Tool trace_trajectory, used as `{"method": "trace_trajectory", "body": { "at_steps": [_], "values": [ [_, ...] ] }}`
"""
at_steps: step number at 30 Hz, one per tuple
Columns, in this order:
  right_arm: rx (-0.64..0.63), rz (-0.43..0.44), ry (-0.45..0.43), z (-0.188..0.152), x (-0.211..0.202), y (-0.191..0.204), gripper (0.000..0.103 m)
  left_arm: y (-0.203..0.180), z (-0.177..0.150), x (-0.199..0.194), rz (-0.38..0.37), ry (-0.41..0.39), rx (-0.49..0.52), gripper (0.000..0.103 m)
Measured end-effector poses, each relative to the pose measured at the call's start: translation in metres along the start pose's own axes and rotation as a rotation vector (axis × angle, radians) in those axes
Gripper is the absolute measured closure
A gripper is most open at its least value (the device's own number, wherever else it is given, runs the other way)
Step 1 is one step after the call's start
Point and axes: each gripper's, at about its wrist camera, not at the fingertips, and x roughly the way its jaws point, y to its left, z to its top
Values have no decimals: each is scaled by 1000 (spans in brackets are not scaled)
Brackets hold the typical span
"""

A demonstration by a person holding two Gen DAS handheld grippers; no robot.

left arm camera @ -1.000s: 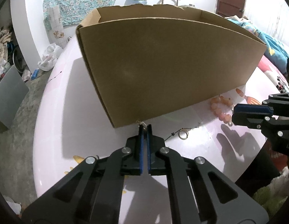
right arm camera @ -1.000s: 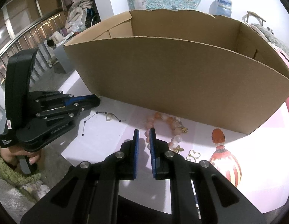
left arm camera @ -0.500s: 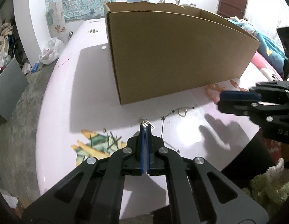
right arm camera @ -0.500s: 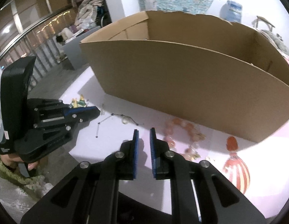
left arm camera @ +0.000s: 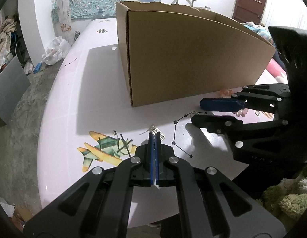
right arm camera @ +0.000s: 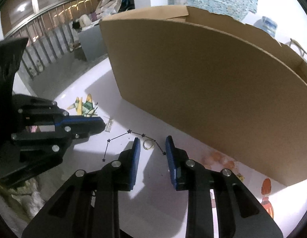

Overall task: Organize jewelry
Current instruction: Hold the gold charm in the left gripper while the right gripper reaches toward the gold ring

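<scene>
1. Right wrist view: the cardboard box [right arm camera: 203,91] fills the far side of the pink table [right arm camera: 153,204], open top, its long wall running left to right across the view. All loose jewelry lies on the near side of that wall.

2. Right tongs [right arm camera: 152,150] point down at the table, jaws standing apart with nothing pressed between the pads. They have just been opening, then eased in a little. Left tongs [right arm camera: 97,124] come in from the left of this view, a little farther off from the ring.

3. Left wrist view: the left tongs [left arm camera: 154,136] are closed tight on a small silver earring [left arm camera: 156,131], its charm poking out past the tips, just above the printed aeroplane on the table.

4. Bead bracelet [right arm camera: 218,158], peach-coloured, lies to the right of the right tongs, close under the box wall.

5. Small gold ring [right arm camera: 148,144] lies flat on the table, on the printed star line, dead ahead of the right tongs and in line with the gap between the pads. Too small to tell which way any stone faces.

6. Judgement: right hand is the nearer one; a short push forward and down should bracket the ring.
</scene>
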Motion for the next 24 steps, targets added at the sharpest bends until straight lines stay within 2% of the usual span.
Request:
{"method": "trace_trajectory", "body": {
  "at_steps": [4,11,14,24],
  "values": [
    [-8,13,0,0,0,3,91,1,0,0,-2,-1,-3,103],
    [34,38,-8,-1,-1,-1,93,1,0,0,-1,-3,-2,103],
    [43,48,-14,0,-1,0,98,1,0,1,-1,-4,-2,103],
    [45,44,-28,-2,-8,6,98,1,0,1,1,-5,0,103]
  ]
}}
